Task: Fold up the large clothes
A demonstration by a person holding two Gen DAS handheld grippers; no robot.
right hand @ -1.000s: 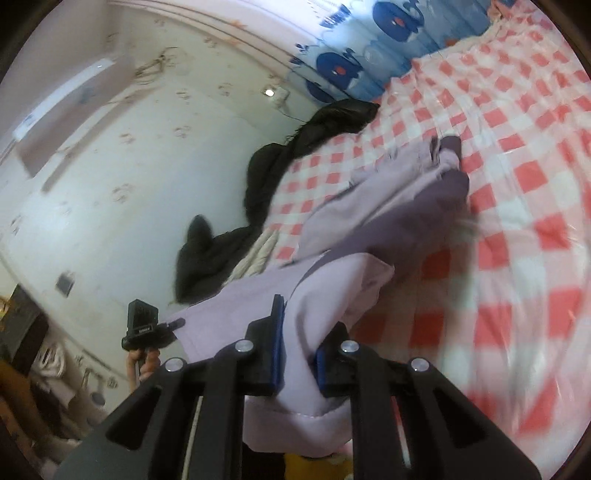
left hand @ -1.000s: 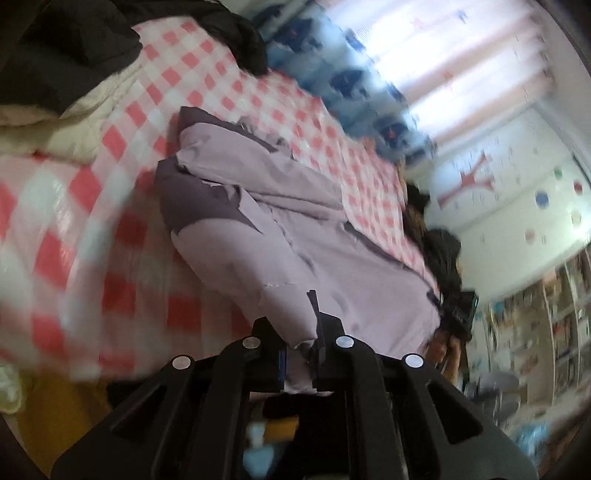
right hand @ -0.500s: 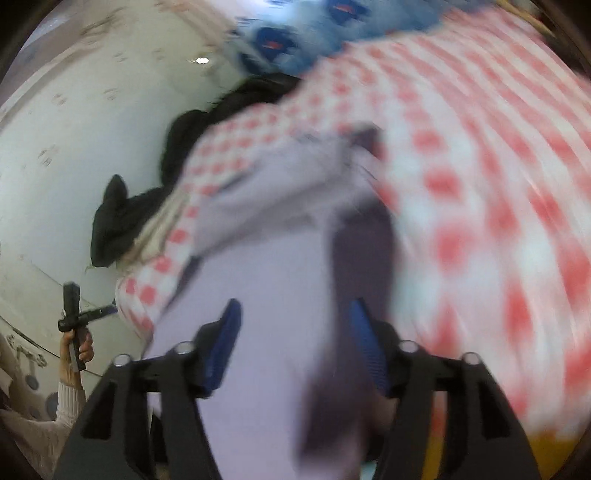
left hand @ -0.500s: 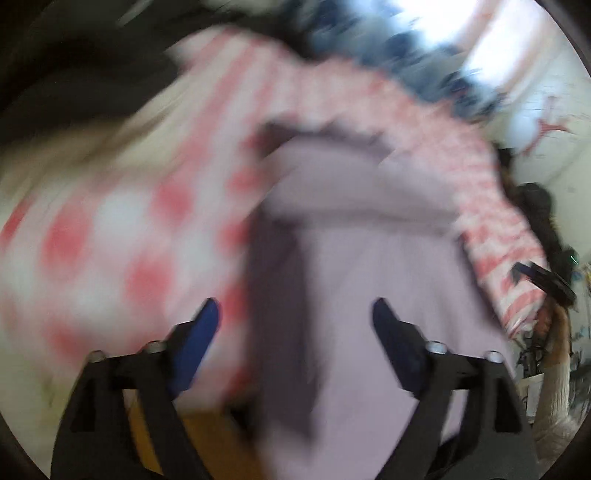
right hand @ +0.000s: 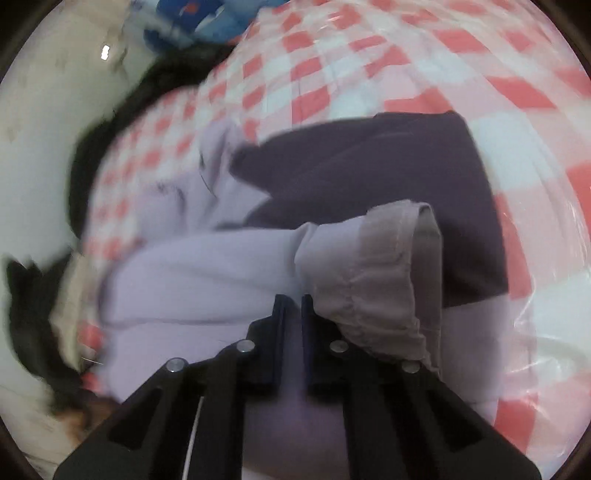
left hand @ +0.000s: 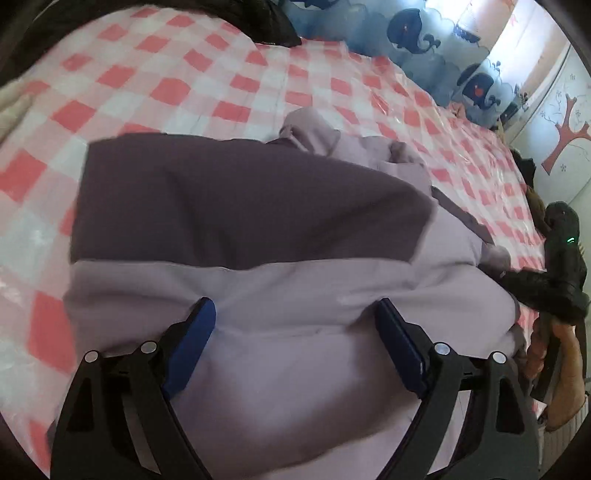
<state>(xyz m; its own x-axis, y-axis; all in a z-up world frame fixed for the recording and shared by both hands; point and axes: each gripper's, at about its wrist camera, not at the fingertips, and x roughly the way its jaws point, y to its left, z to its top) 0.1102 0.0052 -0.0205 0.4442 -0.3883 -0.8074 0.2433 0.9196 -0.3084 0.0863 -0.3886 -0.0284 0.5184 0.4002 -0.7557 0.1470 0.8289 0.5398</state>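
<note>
A large lilac jacket with a dark purple panel lies spread on the pink-and-white checked bed. My left gripper hovers just over its lilac part, jaws wide open, nothing pinched between the blue pads. In the right wrist view the same jacket fills the middle. My right gripper is shut, with lilac fabric showing in the narrow slit between its pads. A gathered sleeve cuff bunches up right beside its right finger. This view is blurred at the left.
Dark clothes are heaped at the bed's far edge, also seen as a dark pile on the left. A whale-print curtain hangs behind. A cream blanket lies at the left edge. A person's hand is at the right.
Both grippers let go of the lifted lilac fabric and swung down over the jacket on the bed. The left stayed open; the right opened, then shut again by the cuff.
</note>
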